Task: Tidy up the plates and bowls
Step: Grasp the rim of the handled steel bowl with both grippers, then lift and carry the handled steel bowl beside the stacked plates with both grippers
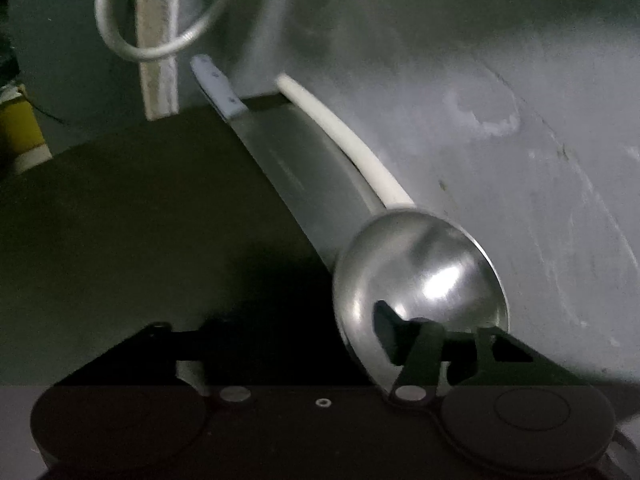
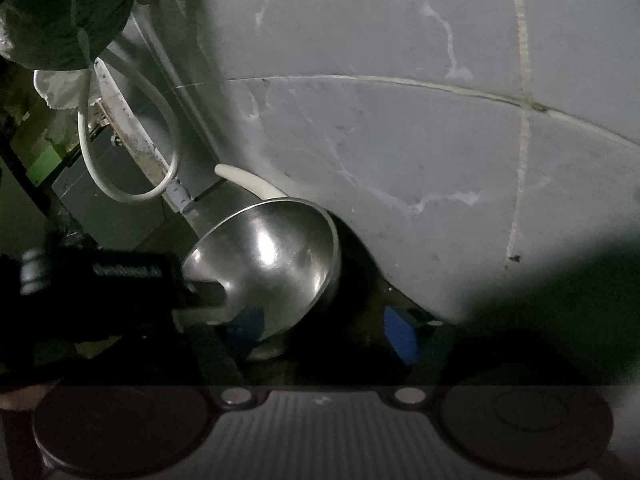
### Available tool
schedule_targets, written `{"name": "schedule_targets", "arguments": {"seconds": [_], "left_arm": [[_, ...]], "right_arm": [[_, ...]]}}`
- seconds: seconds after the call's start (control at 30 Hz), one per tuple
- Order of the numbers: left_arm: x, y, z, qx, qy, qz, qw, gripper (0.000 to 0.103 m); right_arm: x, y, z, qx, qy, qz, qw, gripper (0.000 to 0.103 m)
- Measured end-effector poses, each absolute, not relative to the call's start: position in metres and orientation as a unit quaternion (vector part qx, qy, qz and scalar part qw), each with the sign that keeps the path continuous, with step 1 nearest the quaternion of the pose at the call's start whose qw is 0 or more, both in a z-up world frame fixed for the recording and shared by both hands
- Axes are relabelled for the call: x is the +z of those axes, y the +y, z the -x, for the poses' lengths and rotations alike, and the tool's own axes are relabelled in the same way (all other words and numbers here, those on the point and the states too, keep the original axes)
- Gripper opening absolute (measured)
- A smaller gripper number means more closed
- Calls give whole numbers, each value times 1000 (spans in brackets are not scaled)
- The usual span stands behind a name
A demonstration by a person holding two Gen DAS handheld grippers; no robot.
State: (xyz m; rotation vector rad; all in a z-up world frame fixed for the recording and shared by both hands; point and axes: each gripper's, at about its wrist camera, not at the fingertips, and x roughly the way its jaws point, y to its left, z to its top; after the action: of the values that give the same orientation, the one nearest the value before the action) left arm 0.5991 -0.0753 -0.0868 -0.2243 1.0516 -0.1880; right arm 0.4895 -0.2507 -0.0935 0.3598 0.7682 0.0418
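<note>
Blurred, unreadable white lettering on left hand-held gripper (image 2: 192, 300); steel bowl (image 2: 272, 264)

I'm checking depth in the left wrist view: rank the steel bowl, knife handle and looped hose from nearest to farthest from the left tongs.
1. Steel bowl: at the left tongs, lower right.
2. Knife handle: beyond, upper left of centre.
3. Looped hose: farthest, top left.

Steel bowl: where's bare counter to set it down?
The dark counter left of the knife is bare, out to the yellow container. Crowded: the strip between knife and wall, with the white handle and the steel bowl itself.
</note>
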Motion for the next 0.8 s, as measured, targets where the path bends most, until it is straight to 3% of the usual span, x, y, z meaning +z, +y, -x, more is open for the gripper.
{"name": "schedule_targets", "arguments": {"seconds": [0.33, 0.53, 0.8], "left_arm": [[-97, -77, -599, -95, 503, 139, 848, 16], [-92, -78, -583, -78, 486, 136, 860, 15], [-50, -63, -532, -55, 432, 148, 888, 15]], "right_arm": [[-92, -245, -494, 37, 368, -169, 913, 35], [-89, -241, -485, 42, 364, -156, 918, 29], [-56, -224, -452, 74, 327, -123, 934, 27]]}}
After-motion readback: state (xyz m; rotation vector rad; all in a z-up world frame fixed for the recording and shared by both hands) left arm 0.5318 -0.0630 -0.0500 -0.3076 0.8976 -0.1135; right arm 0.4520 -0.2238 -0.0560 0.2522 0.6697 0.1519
